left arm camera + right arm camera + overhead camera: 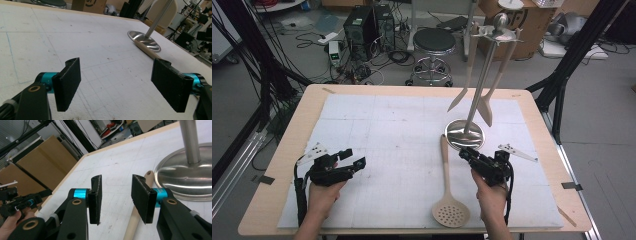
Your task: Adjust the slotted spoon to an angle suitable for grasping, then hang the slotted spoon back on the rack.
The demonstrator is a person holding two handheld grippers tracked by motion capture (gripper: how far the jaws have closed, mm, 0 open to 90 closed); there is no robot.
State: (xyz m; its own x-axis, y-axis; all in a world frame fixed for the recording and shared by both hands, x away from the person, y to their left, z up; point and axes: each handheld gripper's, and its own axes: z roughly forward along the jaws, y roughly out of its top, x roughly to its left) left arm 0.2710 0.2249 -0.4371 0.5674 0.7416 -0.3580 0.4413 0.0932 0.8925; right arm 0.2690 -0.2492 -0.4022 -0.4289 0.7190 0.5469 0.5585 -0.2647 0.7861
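Observation:
A beige slotted spoon (447,172) lies on the white mat, its perforated head (451,214) near the front edge and its handle pointing to the steel utensil stand (464,134). Two pale spatulas (486,107) hang from the stand's top. My right gripper (464,154) hovers low beside the handle's far end. In the right gripper view its jaws (117,180) stand partly apart with bare mat between them, and the spoon handle (148,178) runs under the right jaw. My left gripper (353,158) rests at the left, wide open (116,65) and holding nothing.
The white mat (387,130) covers most of the wooden table (287,150). Behind the table stand a round stool (433,42), computer towers (367,25) and a cardboard box (532,30). Black frame posts (567,65) rise at the table's sides.

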